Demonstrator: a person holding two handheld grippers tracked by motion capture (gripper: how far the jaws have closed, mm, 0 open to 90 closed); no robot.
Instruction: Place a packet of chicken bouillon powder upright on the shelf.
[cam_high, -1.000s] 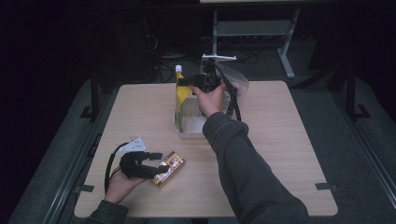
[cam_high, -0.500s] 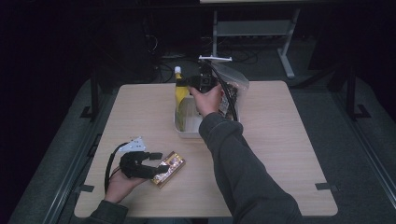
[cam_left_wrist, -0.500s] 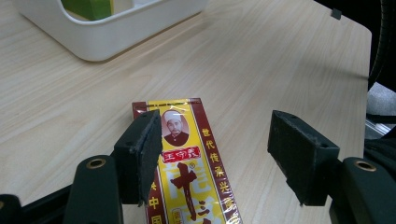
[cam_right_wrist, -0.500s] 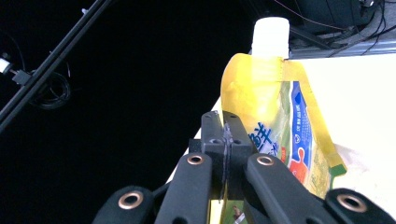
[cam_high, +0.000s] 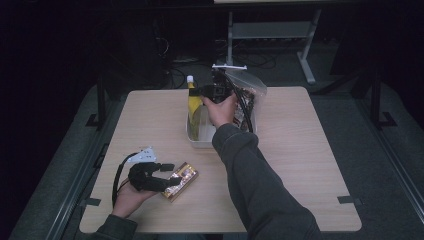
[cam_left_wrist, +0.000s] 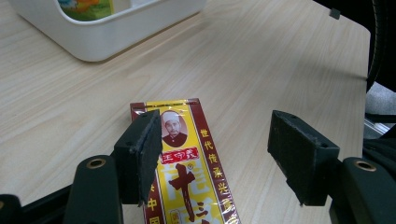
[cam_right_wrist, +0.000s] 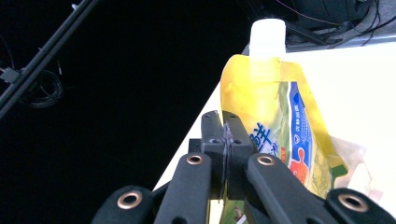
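A red and yellow packet (cam_high: 181, 181) (cam_left_wrist: 187, 163) lies flat near the table's front left. My left gripper (cam_high: 170, 177) (cam_left_wrist: 215, 140) rests around its end with the jaws open; the packet sits close against the left pad, with a wide gap to the right pad. A yellow spout pouch (cam_high: 192, 104) (cam_right_wrist: 280, 116) with a white cap stands upright in the white bin (cam_high: 200, 142). My right gripper (cam_high: 202, 91) (cam_right_wrist: 224, 126) is shut, pads pressed together, its tips at the pouch's upper edge. I cannot tell whether they touch the pouch.
A clear plastic bag (cam_high: 250, 92) with dark contents sits in the right side of the bin. In the left gripper view the white bin (cam_left_wrist: 107, 37) is just beyond the packet. Bare wood surrounds the bin; the table drops off to dark floor on every side.
My right gripper has shifted only slightly beside the pouch's top. The left gripper and the packet have not moved.
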